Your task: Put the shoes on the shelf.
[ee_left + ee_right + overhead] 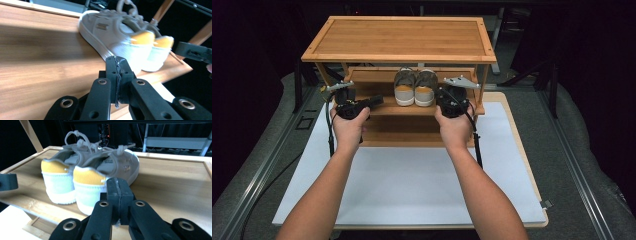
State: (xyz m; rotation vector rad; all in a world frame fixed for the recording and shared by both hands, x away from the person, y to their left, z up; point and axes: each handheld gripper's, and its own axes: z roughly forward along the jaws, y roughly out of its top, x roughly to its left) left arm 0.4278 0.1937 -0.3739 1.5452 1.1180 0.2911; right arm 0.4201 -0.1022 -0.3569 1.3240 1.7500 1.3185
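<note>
A pair of grey sneakers (414, 87) with yellow heel patches stands side by side on the middle shelf (377, 106) of a bamboo shoe rack, heels toward me. My left gripper (374, 102) is shut and empty at the shelf's front edge, just left of the shoes (125, 37). My right gripper (447, 95) is shut and empty just right of the pair (82, 172), close behind the nearer heel. The jaws of both are pressed together with nothing between them. Neither touches the shoes.
The rack's top shelf (402, 40) overhangs the shoes and both grippers. Slanted side posts (484, 82) bound the shelf. The rack stands on a white mat (412, 185) on a wooden board, with grey floor and rails around it.
</note>
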